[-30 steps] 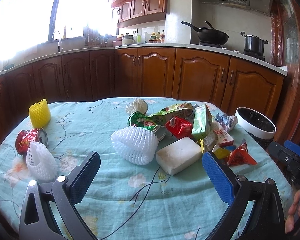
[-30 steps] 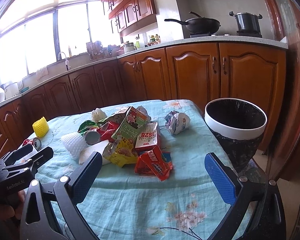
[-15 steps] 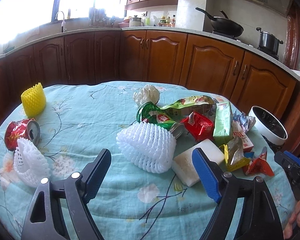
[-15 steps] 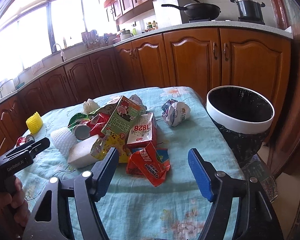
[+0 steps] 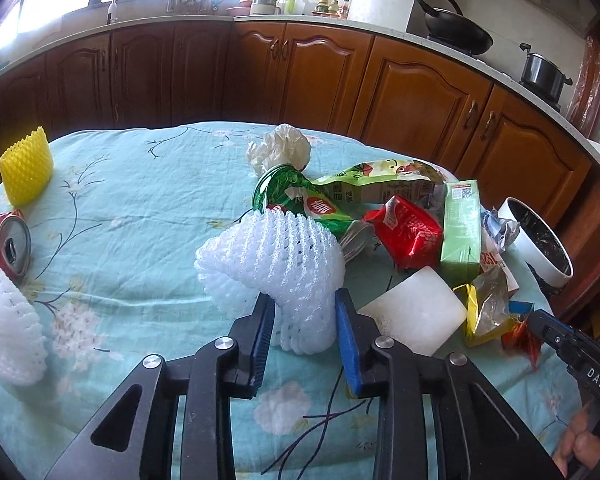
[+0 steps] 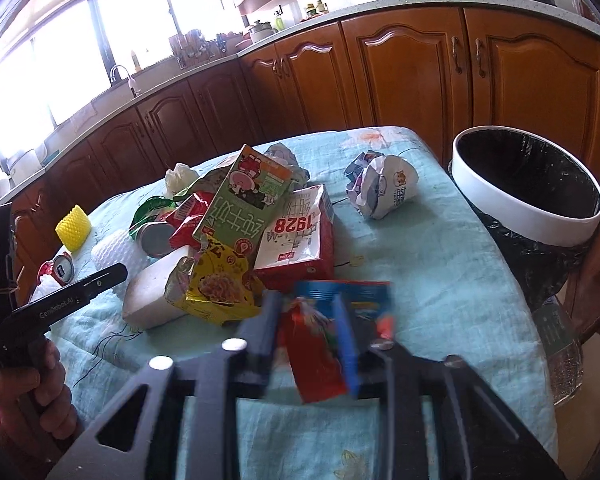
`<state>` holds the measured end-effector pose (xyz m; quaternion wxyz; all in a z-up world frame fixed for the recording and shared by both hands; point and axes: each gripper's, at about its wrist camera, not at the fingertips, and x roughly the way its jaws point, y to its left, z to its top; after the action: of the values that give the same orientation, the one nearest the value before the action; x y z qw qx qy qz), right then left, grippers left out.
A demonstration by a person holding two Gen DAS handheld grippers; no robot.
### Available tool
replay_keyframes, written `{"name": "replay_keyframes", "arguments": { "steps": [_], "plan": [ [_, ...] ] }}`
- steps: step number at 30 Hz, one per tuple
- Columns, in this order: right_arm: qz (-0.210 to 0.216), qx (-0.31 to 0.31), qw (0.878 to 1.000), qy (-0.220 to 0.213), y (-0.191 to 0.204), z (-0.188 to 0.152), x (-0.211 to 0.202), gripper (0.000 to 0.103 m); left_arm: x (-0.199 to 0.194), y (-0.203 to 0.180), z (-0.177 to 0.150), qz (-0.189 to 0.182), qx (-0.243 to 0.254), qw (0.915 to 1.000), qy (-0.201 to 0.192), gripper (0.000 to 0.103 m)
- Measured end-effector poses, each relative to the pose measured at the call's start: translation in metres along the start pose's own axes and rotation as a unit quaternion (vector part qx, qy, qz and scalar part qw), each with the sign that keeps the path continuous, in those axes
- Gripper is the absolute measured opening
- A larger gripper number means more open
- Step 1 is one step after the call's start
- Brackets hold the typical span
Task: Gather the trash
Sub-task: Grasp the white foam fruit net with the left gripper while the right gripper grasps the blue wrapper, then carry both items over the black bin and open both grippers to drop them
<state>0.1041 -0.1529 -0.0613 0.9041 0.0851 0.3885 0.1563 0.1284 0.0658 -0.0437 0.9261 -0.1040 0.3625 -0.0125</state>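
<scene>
On floral cloth [image 5: 140, 200], left gripper [image 5: 303, 320] pinches white foam netting [image 5: 276, 256].

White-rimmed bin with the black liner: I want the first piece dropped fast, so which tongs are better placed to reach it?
Right. The right tongs pinch a red snack wrapper beside the white-rimmed bin. The left tongs, on a white foam net sleeve, sit across the litter pile.

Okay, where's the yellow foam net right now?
In the left wrist view, the yellow foam net stands at the table's far left edge, just beyond the crushed red can.
</scene>
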Motion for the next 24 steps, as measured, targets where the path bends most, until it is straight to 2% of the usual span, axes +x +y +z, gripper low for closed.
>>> {"name": "replay_keyframes", "arguments": {
  "steps": [2,4,12,19,24],
  "plan": [
    [0.004,-0.003,1.0,-0.001,0.001,-0.002,-0.003,0.016,-0.006,-0.002,-0.003,-0.001,0.008,0.9999,-0.009,0.024],
    [0.011,-0.001,1.0,-0.005,0.001,-0.003,-0.008,0.007,-0.015,-0.005,-0.008,0.002,0.015,0.9997,-0.019,0.023],
    [0.025,0.007,0.999,-0.02,-0.003,-0.001,-0.025,0.002,-0.066,-0.015,-0.014,-0.013,0.028,0.9974,-0.065,0.021],
    [0.028,0.017,0.999,-0.044,-0.013,0.009,-0.04,0.001,-0.099,-0.045,-0.009,-0.058,0.051,0.9936,-0.083,0.021],
    [0.02,0.027,0.998,-0.062,-0.028,0.018,-0.054,0.001,-0.095,-0.073,-0.004,-0.1,0.076,0.9896,-0.071,0.021]
  ]
}}
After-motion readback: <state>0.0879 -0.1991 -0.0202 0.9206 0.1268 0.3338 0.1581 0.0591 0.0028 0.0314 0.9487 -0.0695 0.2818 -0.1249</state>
